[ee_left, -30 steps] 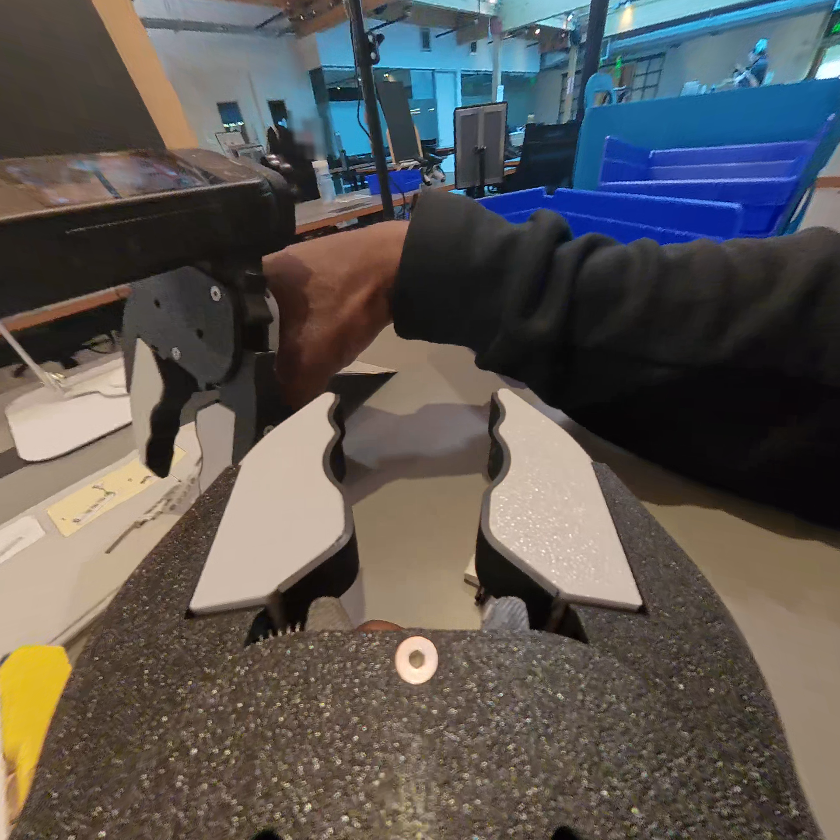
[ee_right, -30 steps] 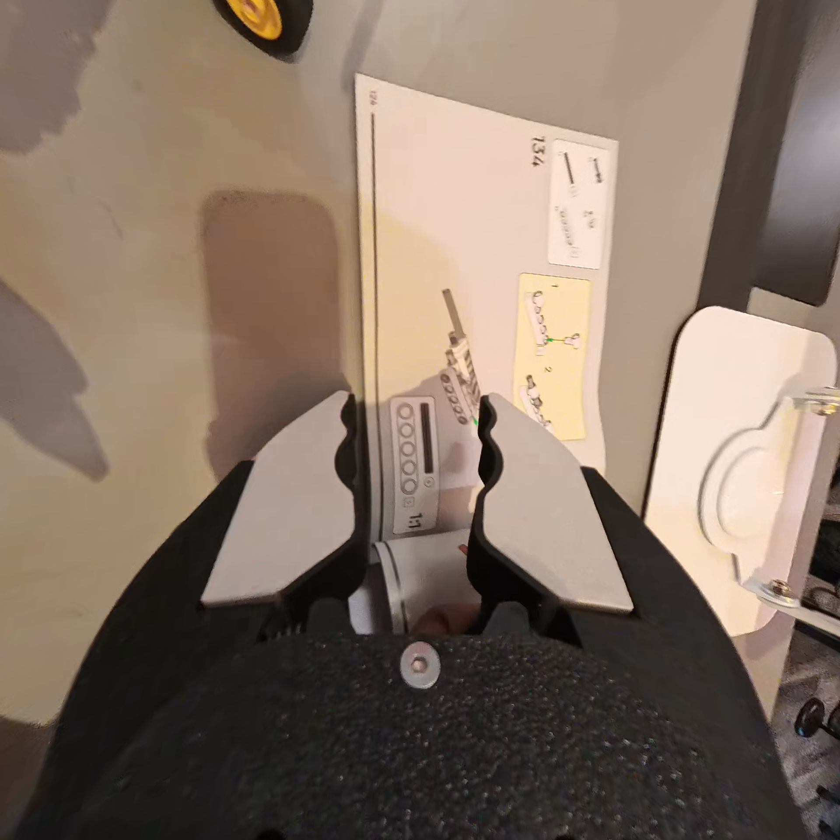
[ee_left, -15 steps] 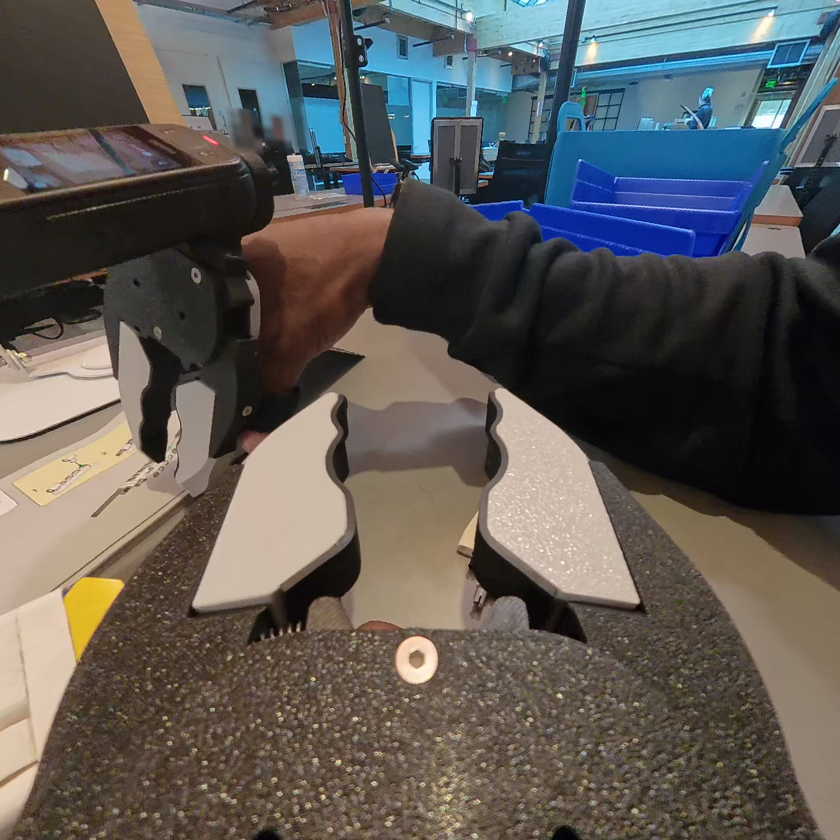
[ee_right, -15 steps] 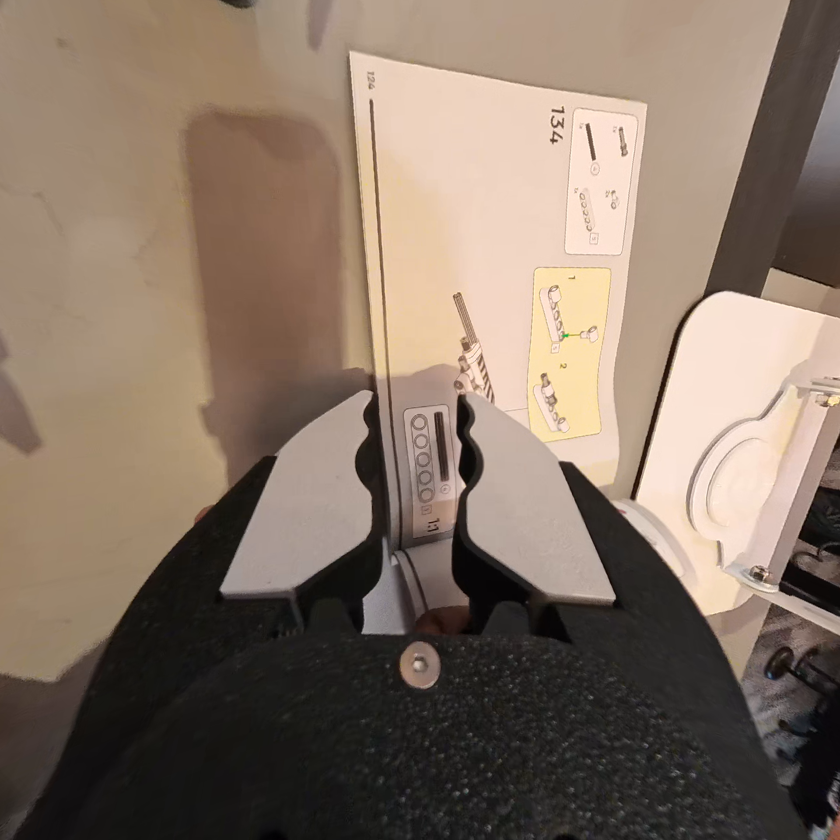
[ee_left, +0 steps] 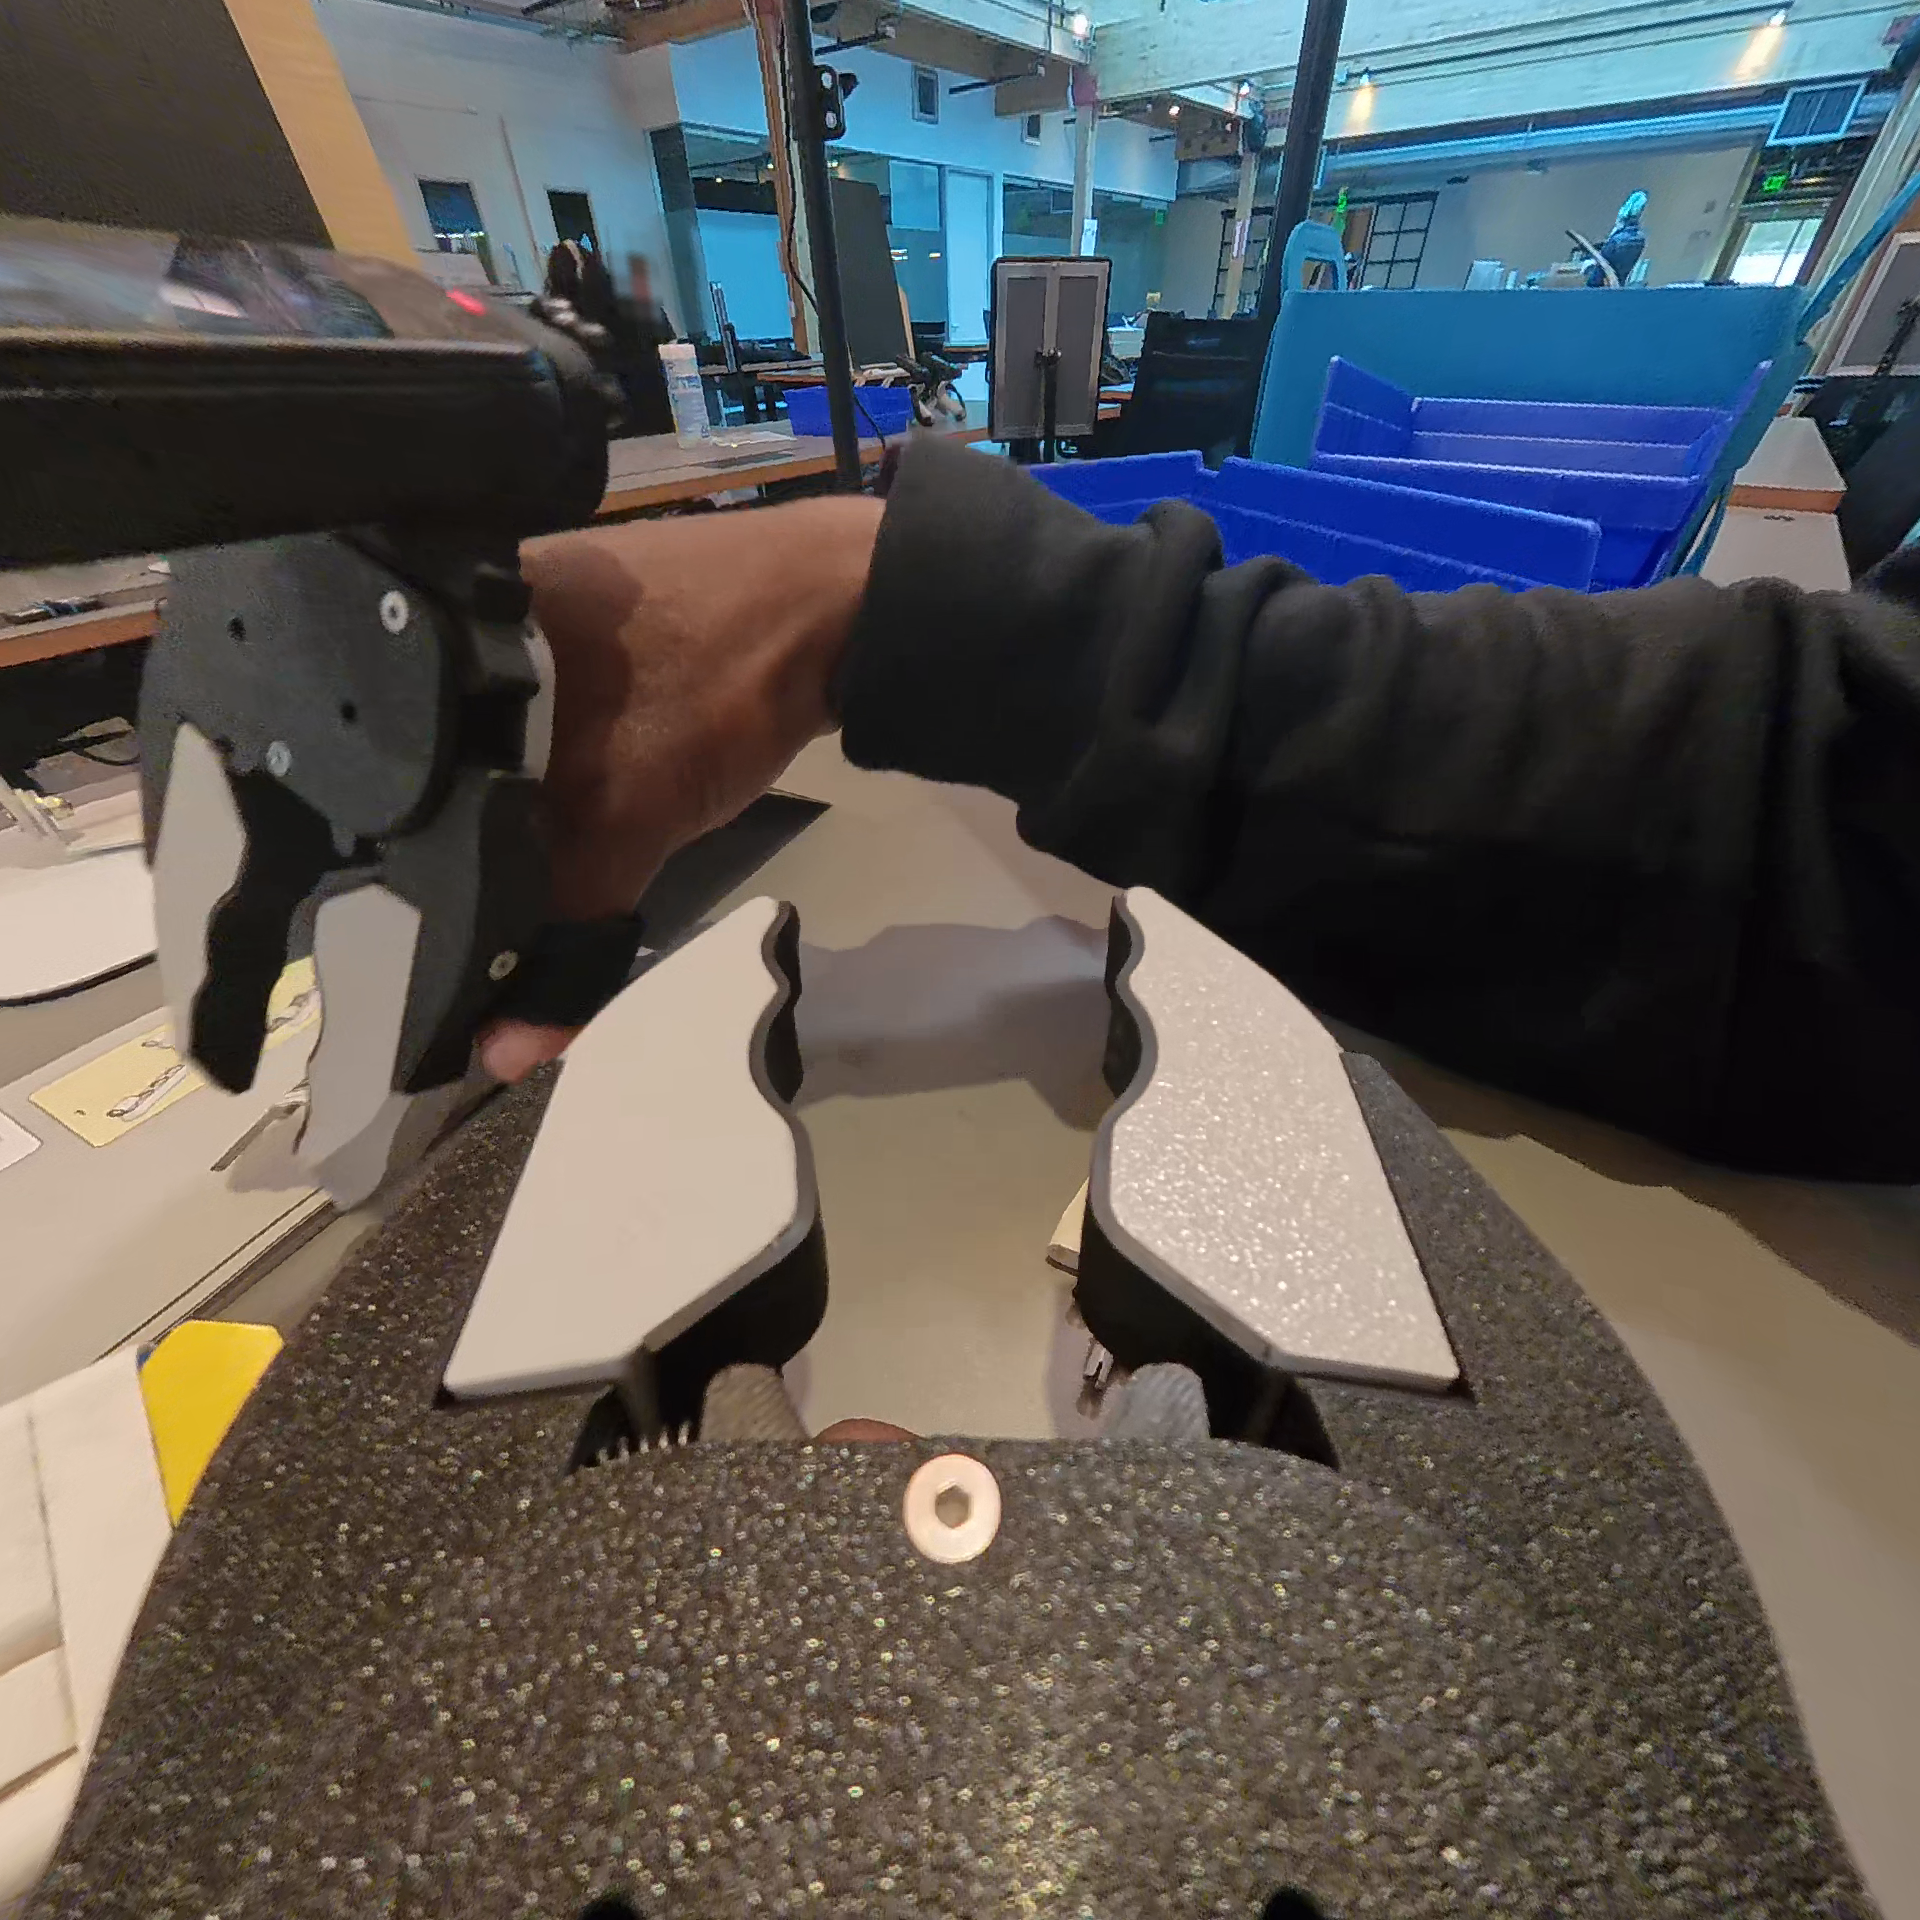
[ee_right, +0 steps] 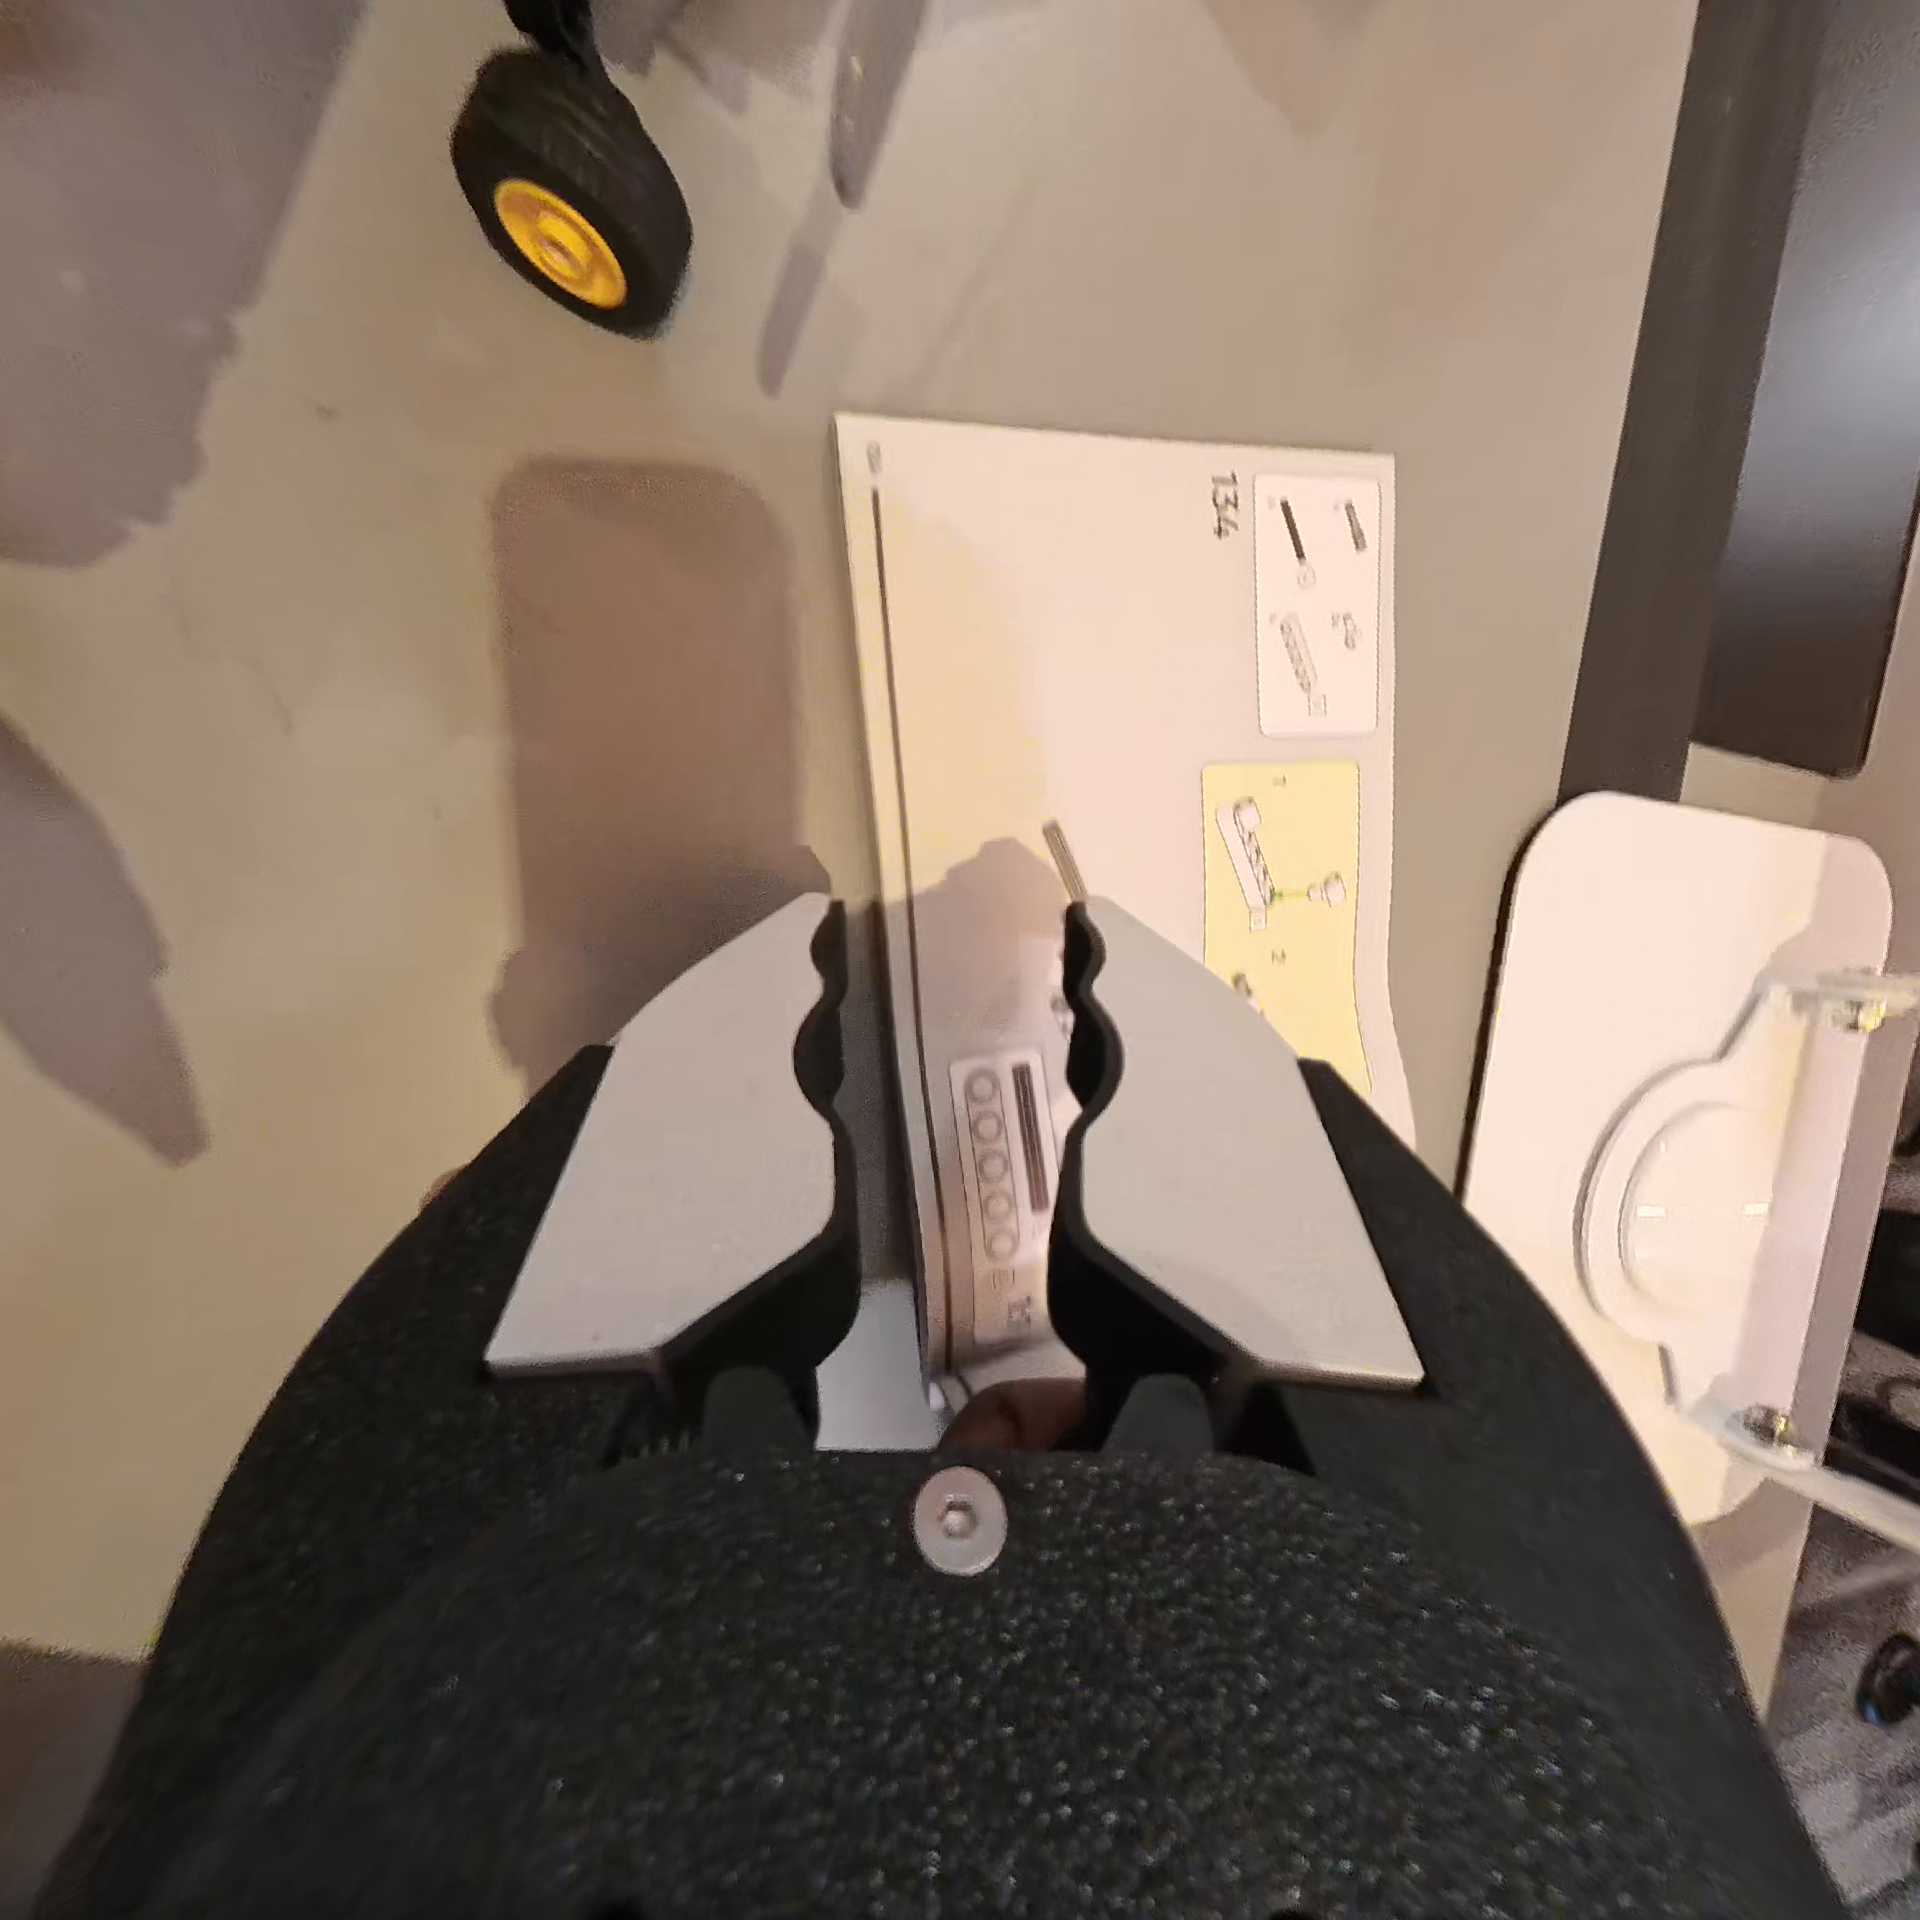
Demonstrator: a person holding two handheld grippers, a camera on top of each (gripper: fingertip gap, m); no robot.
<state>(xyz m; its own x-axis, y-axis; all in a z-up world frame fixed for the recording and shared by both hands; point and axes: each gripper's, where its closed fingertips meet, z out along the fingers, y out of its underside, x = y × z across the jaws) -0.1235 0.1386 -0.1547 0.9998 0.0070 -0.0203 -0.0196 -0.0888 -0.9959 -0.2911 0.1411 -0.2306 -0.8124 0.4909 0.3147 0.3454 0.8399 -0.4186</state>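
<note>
Fingers of your right gripper [ee_right: 951,914] now stand wider apart than half a second ago, and they press on nothing: between them you see only the printed sheet [ee_right: 1039,623] lying flat on the table [ee_right: 312,727]. The view has also pulled back, so the black wheel with the yellow hub [ee_right: 571,197] shows again at the top left, well apart from the jaws. The sheet's left edge runs up between the two fingers, closer to the left one, and most of the page spreads ahead and to the right, near the white plate [ee_right: 1683,1039]. From the left wrist view, that gripper points down over the sheet; you cannot tell whether its tips touch the paper. Your left gripper [ee_left: 945,914] has barely changed: jaws wide apart and bare over the table, with your sleeve [ee_left: 1351,779] crossing just beyond them.
</note>
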